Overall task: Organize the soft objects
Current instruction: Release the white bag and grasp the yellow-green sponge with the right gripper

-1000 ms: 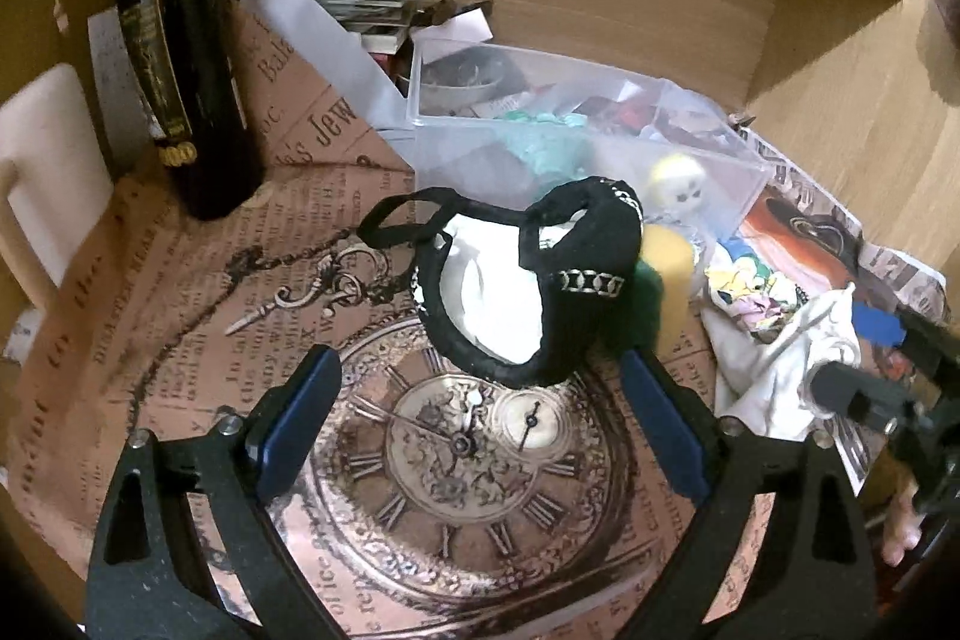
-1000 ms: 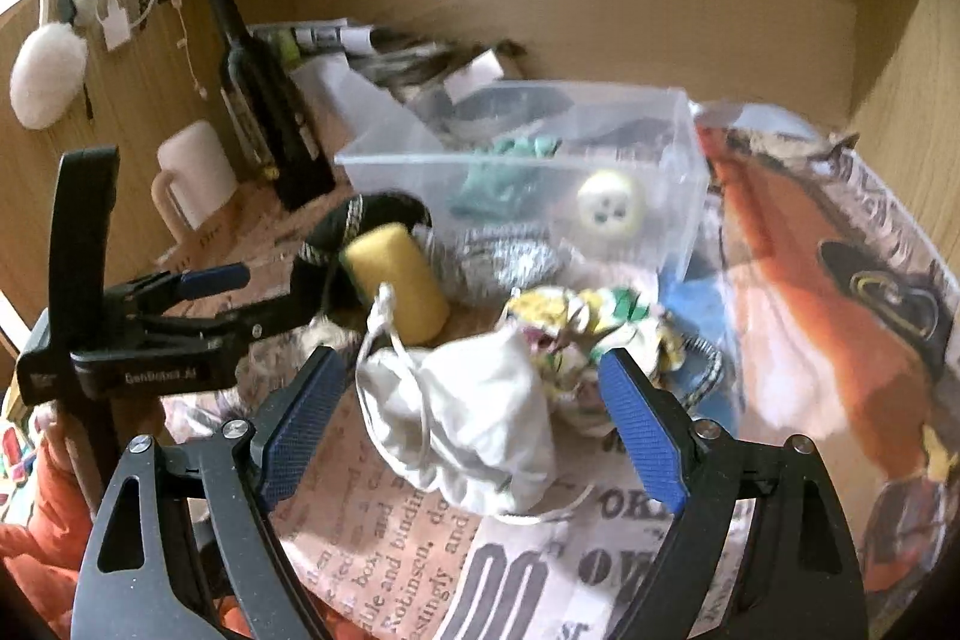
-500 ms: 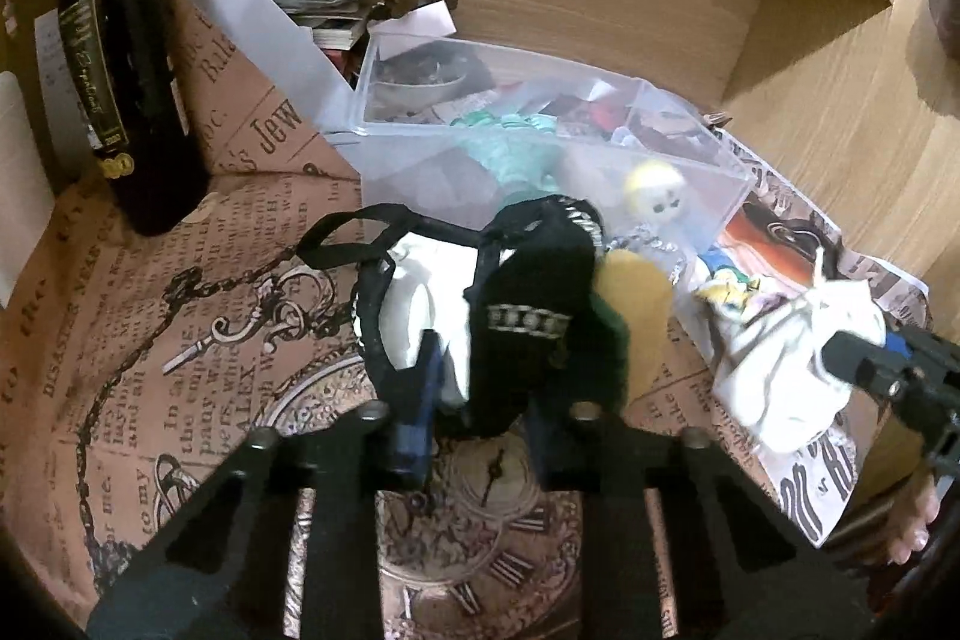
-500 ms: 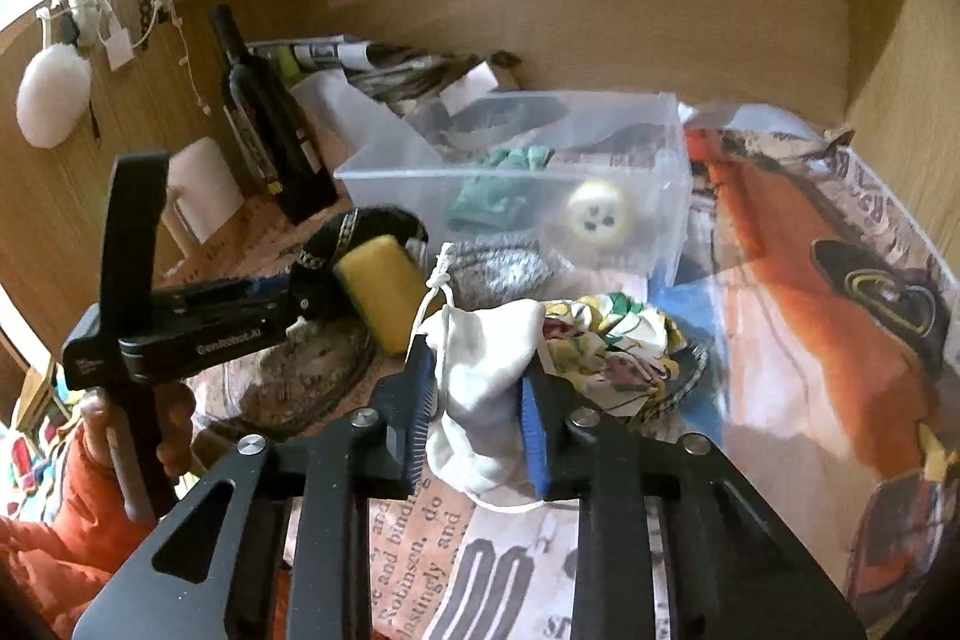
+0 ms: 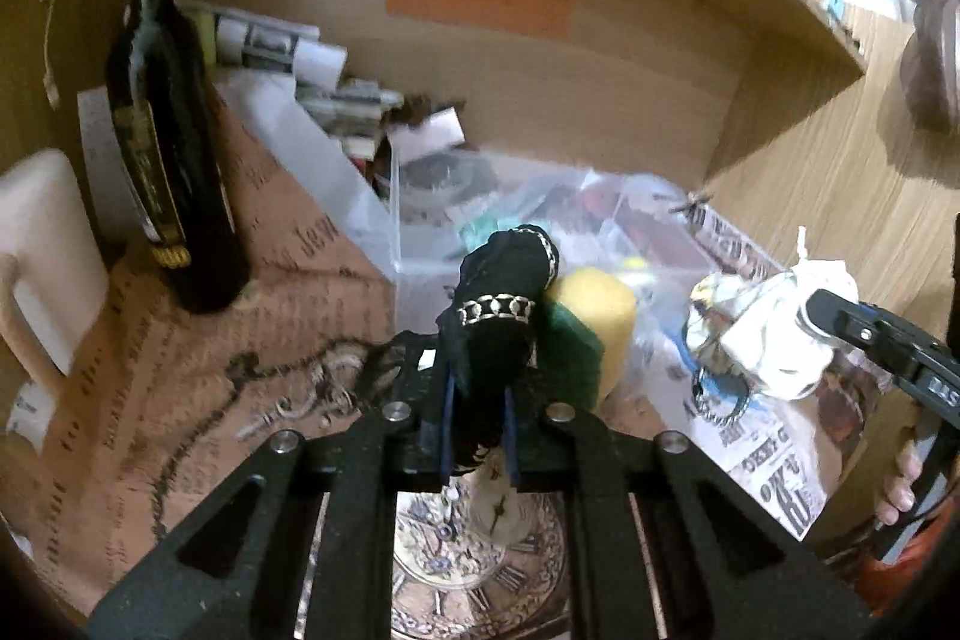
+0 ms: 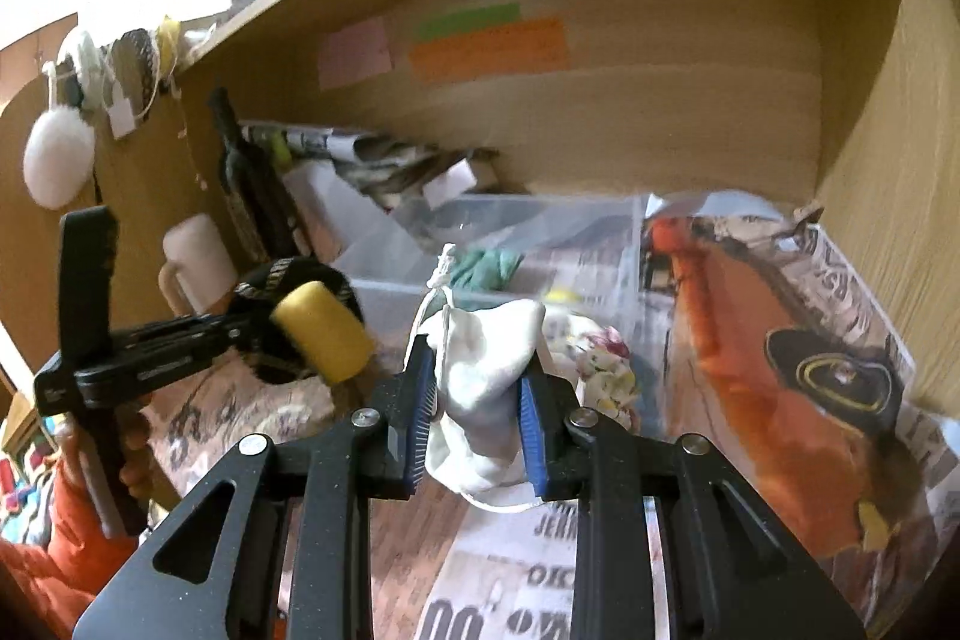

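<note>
My left gripper (image 5: 477, 424) is shut on a black fabric piece with gold chain trim (image 5: 498, 316) and holds it raised above the table. My right gripper (image 6: 477, 424) is shut on a white drawstring pouch (image 6: 489, 376), lifted off the table; the pouch also shows in the left wrist view (image 5: 780, 334). A yellow and green sponge (image 5: 591, 316) sits beside the black fabric, and it shows in the right wrist view (image 6: 324, 337). A floral cloth (image 6: 600, 370) lies behind the pouch. A clear plastic bin (image 6: 540, 244) with mixed items stands behind them.
A dark wine bottle (image 5: 168, 148) and a cream mug (image 5: 48, 256) stand at the left. Newspapers and papers pile against the wooden back wall (image 5: 300, 46). A key and chain (image 5: 282, 400) lie on the printed table cover. A wooden side wall (image 6: 888, 160) closes the right.
Both grippers went from open to shut: the left closed on the black fabric, the right on the white pouch. Both have since lifted their loads off the table.
</note>
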